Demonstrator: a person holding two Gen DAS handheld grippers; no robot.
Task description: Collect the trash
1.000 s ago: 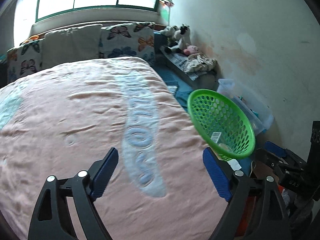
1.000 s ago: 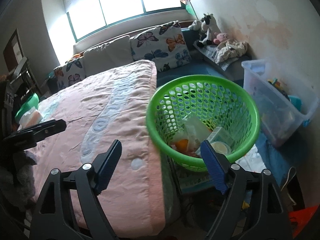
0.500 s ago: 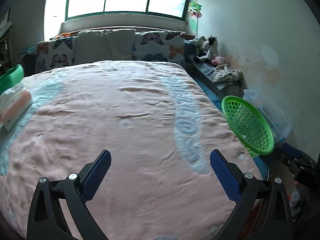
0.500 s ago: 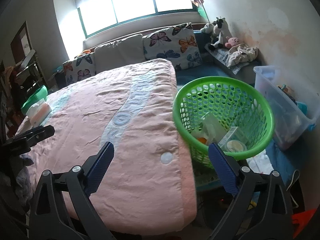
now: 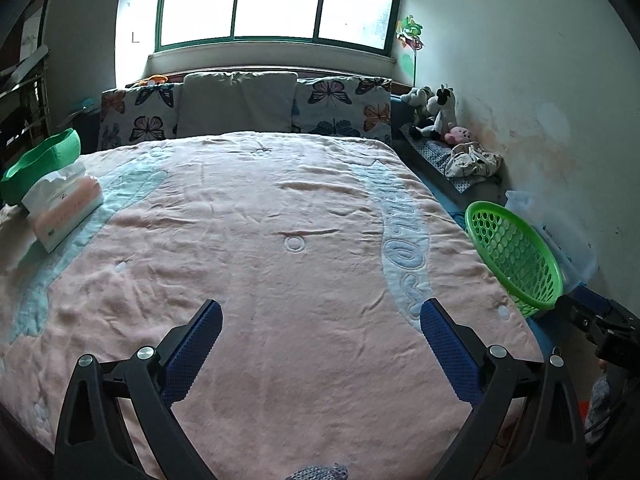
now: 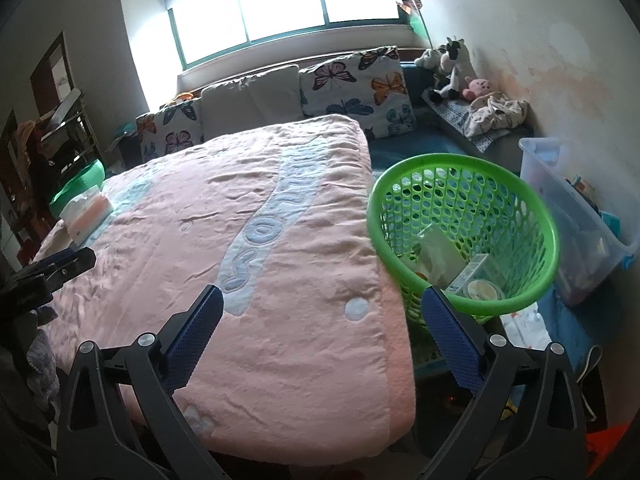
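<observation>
A green perforated basket [image 6: 464,236] stands beside the bed's right edge; it holds several pieces of trash, among them crumpled paper [image 6: 436,258] and a round lid [image 6: 484,290]. The basket also shows in the left wrist view [image 5: 514,258]. My left gripper [image 5: 320,338] is open and empty above the foot of the pink bedspread [image 5: 260,240]. My right gripper [image 6: 320,334] is open and empty over the bed's near right corner, its right finger [image 6: 450,340] in front of the basket's near rim.
A tissue pack [image 5: 62,204] and a green bowl [image 5: 40,164] lie at the bed's left edge. Pillows [image 5: 236,102] line the head. A clear storage bin [image 6: 576,216] stands right of the basket. Stuffed toys [image 6: 452,66] sit by the wall.
Both grippers have pulled back from the basket toward the foot of the bed. The left view has swung left, so the whole bed and the tissue pack now show.
</observation>
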